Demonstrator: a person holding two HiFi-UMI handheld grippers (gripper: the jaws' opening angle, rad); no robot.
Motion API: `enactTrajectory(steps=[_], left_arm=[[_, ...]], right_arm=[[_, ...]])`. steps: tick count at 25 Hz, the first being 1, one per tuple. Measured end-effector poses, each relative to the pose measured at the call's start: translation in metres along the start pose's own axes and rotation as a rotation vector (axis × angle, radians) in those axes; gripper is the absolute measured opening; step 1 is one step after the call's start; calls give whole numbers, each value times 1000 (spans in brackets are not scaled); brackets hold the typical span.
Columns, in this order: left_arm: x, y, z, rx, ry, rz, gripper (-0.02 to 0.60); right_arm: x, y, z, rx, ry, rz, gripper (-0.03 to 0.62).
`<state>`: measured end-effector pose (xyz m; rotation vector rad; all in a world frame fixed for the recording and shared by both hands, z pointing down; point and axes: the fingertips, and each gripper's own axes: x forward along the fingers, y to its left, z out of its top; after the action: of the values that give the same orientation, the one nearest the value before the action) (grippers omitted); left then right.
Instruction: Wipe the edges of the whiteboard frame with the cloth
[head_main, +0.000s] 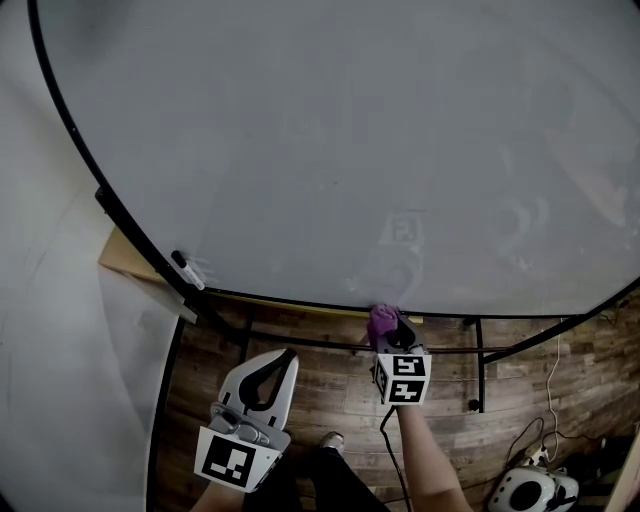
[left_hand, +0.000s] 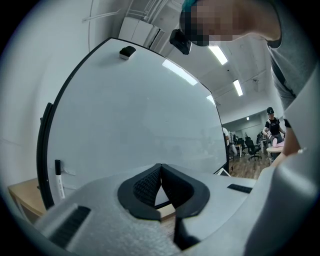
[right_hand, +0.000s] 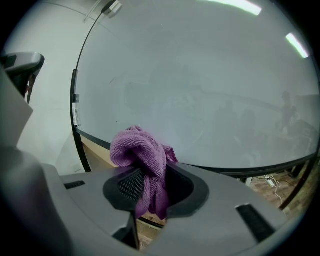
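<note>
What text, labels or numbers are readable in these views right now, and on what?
No readable words or numbers anywhere.
White marker pen with black cap: any print too small to read.
Large white whiteboard: faint erased smudges only, illegible.
Black-and-white square-marker cubes: patterns only, no letters.

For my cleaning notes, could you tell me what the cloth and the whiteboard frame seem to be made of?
The cloth looks like purple microfibre terry, given its fuzzy looped pile. The frame is a thin, smooth black strip, probably painted metal or plastic.
</note>
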<state>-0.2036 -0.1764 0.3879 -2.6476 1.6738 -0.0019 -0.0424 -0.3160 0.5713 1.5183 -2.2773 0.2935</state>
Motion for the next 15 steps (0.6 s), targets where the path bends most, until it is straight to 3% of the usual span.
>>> enactTrajectory(steps=[8,15], left_arm=[[-6,-5,2,-5,3,13,18],[-8,11,4,-6,3,-28,18]], right_arm=[[-3,-1,2,43,22,-9,104],[-2,0,1,64,51,-64,106]])
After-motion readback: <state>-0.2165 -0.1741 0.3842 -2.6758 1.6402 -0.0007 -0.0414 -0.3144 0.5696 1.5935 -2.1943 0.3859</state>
